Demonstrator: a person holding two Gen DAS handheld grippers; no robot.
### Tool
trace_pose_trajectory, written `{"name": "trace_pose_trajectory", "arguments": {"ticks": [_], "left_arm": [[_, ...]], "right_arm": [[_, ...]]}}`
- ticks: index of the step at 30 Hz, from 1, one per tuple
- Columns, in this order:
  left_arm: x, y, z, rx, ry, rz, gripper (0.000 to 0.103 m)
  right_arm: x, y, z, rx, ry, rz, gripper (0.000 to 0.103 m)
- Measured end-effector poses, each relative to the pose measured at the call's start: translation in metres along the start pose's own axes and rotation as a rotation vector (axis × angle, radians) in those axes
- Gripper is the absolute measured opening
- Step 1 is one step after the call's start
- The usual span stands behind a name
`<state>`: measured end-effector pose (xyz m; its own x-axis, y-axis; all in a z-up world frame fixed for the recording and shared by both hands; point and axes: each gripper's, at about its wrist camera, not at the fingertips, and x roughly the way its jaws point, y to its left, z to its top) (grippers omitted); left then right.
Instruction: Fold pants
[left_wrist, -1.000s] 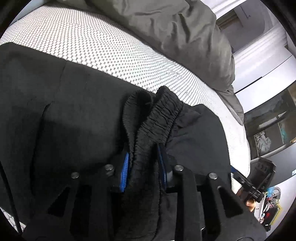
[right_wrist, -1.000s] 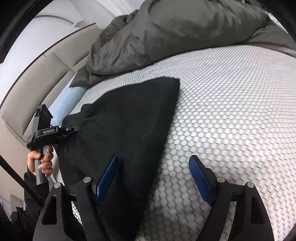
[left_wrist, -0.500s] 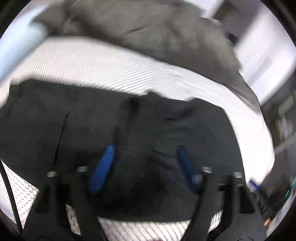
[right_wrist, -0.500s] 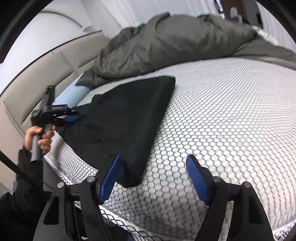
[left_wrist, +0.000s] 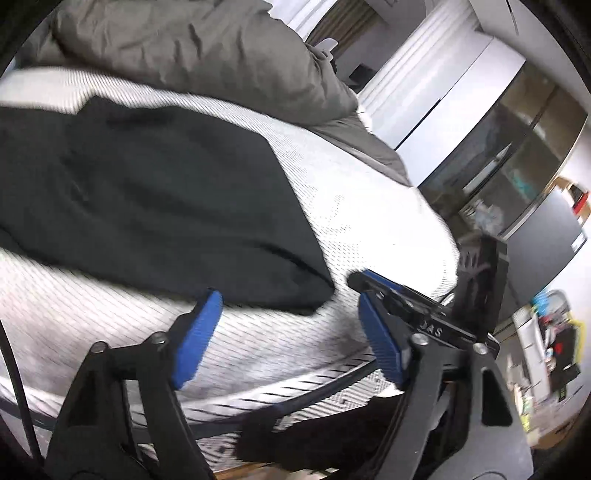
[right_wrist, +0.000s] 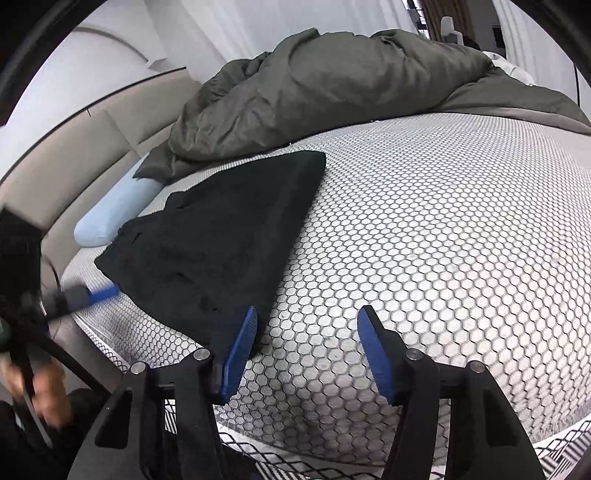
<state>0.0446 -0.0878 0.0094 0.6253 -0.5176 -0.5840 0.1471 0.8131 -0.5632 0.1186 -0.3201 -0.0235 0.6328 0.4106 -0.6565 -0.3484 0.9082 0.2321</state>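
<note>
Bed (right_wrist: 443, 221) fills both views, with a grey duvet (right_wrist: 332, 85) heaped along the top. Pants (right_wrist: 221, 236) lie left of centre, already folded into a flat dark slab; I judge little is left beyond tidying. My left gripper (left_wrist: 288, 332) and right gripper (right_wrist: 304, 349) sit low in frame, jaws spread, holding nothing.

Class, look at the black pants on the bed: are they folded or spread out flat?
Folded: the black pants lie as one compact, layered panel with straight edges on the mattress, no separate legs showing.
</note>
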Motion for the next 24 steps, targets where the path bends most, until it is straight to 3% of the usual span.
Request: {"name": "trace_pose_trajectory", "arguments": {"ticks": [2, 7, 15, 19, 24], "left_arm": [[0.015, -0.006, -0.018, -0.027, -0.019, -0.032, 0.056], [0.046, -0.028, -0.036, -0.052, -0.013, -0.089, 0.051], [0.070, -0.034, -0.036, -0.098, -0.044, -0.045, 0.051], [0.080, -0.025, -0.038, -0.137, -0.041, -0.023, 0.046], [0.075, -0.018, -0.039, -0.178, -0.114, -0.028, 0.046]], "right_arm": [[-0.001, -0.005, 0.000, 0.012, 0.002, 0.006, 0.059], [-0.004, -0.022, 0.002, 0.059, 0.004, 0.020, 0.059], [-0.008, -0.037, 0.008, 0.082, 0.003, 0.044, 0.059], [-0.013, -0.040, 0.009, 0.067, 0.006, 0.054, 0.059], [-0.009, -0.038, 0.011, 0.074, 0.011, 0.048, 0.059]]}}
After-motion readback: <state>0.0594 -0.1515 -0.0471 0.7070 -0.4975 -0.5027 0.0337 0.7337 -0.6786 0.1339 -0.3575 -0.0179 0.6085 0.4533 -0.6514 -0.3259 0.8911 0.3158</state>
